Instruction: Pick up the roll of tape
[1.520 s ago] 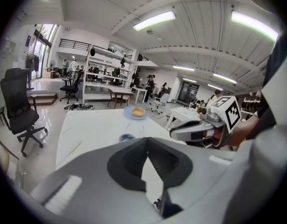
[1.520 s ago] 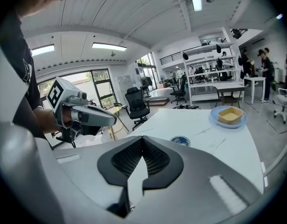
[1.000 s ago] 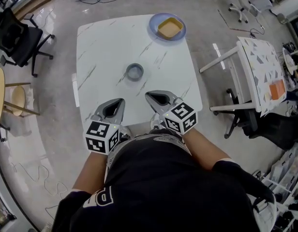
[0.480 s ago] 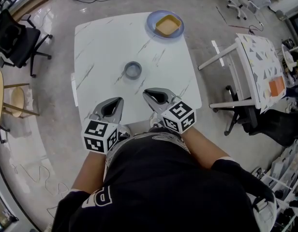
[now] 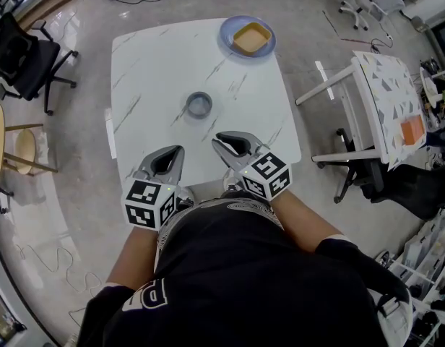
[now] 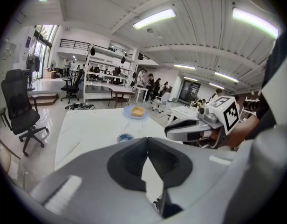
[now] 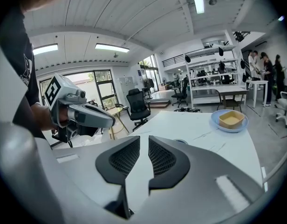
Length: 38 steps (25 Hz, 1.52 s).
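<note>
Tape roll [image 5: 199,105] is lying flat mid-worktop [image 5: 157,71], hole facing up. Both claws hang over the near edge with nothing in them: left claw [image 5: 178,152] pinched closed, right claw [image 5: 217,140] cracked open a sliver. The tape's straight ahead between them, and I'd say the right one's nearer.

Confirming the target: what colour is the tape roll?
The tape roll is grey-blue; clearest in head view.

Left forearm [image 5: 133,255] and right forearm [image 5: 310,224] reach forward, side by side. Left hand-held gripper [image 5: 180,150]: jaws meet at the tips, nothing between them. Right hand-held gripper [image 5: 218,139]: jaws a narrow slit apart, empty.
</note>
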Tool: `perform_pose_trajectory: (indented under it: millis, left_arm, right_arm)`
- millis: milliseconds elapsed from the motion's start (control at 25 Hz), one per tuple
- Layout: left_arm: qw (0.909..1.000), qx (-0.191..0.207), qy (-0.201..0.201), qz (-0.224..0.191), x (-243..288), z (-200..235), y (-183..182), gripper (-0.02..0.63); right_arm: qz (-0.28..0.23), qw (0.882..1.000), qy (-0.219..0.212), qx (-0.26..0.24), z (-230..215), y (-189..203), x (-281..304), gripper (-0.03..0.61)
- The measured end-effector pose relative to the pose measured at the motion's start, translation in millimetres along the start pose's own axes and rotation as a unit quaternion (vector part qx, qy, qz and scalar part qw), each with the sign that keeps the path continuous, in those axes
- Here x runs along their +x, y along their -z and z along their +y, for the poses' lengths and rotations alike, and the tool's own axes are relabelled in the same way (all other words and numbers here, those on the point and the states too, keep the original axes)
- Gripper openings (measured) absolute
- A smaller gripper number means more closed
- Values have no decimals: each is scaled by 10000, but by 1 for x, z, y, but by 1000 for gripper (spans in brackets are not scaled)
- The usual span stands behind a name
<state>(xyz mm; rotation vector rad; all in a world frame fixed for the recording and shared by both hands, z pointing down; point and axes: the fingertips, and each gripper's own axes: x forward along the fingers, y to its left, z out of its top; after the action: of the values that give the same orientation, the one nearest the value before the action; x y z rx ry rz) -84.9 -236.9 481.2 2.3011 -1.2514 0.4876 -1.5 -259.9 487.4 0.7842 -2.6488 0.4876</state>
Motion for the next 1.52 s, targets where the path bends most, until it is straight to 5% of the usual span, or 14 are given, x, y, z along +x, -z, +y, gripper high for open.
perform_pose_trajectory:
  millis: [680,960,1240,1520]
  left_arm:
    - [9999,-80,-65,6,-3,6,3,58]
    - [9998,-160,-155,0,-5,13,5,58]
    - [9992,-270,-302,-58,-11,21,8,58]
    - [9981,-391,-464,-74,-16,29,12,58]
  right_arm:
    - [248,9996,-49,-147,-1,8,7,46]
    - [507,9968,-15,-619,-6,11,19,46]
    - [1202,9782,120,-1690,-23,39,47,46]
    - [1804,9598,67,-2149,-49,70,75,46]
